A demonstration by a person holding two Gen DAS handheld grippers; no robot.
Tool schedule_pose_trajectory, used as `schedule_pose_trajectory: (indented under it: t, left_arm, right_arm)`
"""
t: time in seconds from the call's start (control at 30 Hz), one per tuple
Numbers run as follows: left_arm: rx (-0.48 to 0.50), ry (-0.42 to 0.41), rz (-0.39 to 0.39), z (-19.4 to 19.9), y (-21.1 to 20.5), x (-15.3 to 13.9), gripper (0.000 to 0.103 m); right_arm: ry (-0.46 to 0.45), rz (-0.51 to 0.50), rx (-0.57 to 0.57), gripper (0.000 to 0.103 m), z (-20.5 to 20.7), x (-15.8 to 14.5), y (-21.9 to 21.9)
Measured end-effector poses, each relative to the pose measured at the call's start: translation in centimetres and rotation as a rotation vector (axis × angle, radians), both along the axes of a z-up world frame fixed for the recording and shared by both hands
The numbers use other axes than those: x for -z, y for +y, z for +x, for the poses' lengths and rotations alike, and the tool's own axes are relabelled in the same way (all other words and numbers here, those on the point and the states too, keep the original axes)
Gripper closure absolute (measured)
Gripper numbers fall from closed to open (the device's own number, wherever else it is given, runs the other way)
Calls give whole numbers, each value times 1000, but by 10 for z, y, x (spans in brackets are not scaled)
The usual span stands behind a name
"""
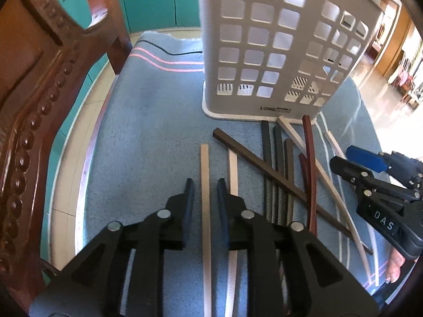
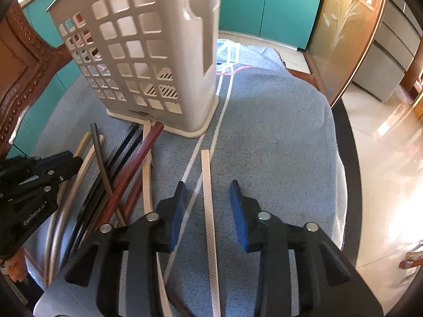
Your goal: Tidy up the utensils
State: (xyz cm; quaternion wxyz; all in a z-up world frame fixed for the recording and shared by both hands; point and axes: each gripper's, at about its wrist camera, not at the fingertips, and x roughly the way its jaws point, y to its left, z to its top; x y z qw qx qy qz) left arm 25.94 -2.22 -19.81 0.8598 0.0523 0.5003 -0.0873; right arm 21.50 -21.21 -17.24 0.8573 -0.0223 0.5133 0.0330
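Several chopsticks lie on a blue towel (image 1: 148,137) in front of a white perforated utensil holder (image 1: 264,52) (image 2: 148,60) that stands upright. My left gripper (image 1: 205,187) is open, and a beige chopstick (image 1: 205,169) lies between its fingers with a gap on each side. A second pale chopstick (image 1: 233,163) lies just right of it. Black, brown and red chopsticks (image 1: 277,163) (image 2: 124,174) are heaped in a crossed pile between the two grippers. My right gripper (image 2: 208,190) (image 1: 351,162) is open around a white patterned chopstick (image 2: 208,185), without touching it.
A carved dark wooden chair (image 1: 39,105) stands close on the left. Teal cabinets (image 2: 269,5) run along the back. The towel-covered table ends at a dark rounded edge (image 2: 349,158) on the right, with glossy floor (image 2: 383,171) beyond. A person's fingers (image 1: 396,266) show by the right gripper.
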Motion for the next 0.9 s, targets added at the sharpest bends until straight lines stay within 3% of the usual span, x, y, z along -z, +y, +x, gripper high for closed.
schedule_pose_trajectory:
  t: [0.07, 0.4, 0.7, 0.8, 0.83, 0.9]
  left_arm:
    - [-4, -11, 24, -1, -4, 0, 73]
    - [-2, -12, 30, -3, -6, 0, 73]
    - [14, -10, 26, 1, -4, 1, 80]
    - [21, -9, 17, -2, -9, -1, 86]
    - [24, -10, 19, -3, -11, 0, 92]
    - [18, -9, 19, -5, -12, -1, 96]
  right_arm:
    - [-2, -2, 0, 68, -1, 1, 1]
    - [0, 7, 5, 68, -2, 1, 1]
    - [-2, 14, -3, 76, -2, 0, 0]
    - [-1, 28, -11, 89, -3, -2, 1]
    - [1, 42, -13, 96, -4, -2, 0]
    - [4, 62, -9, 96, -5, -5, -1]
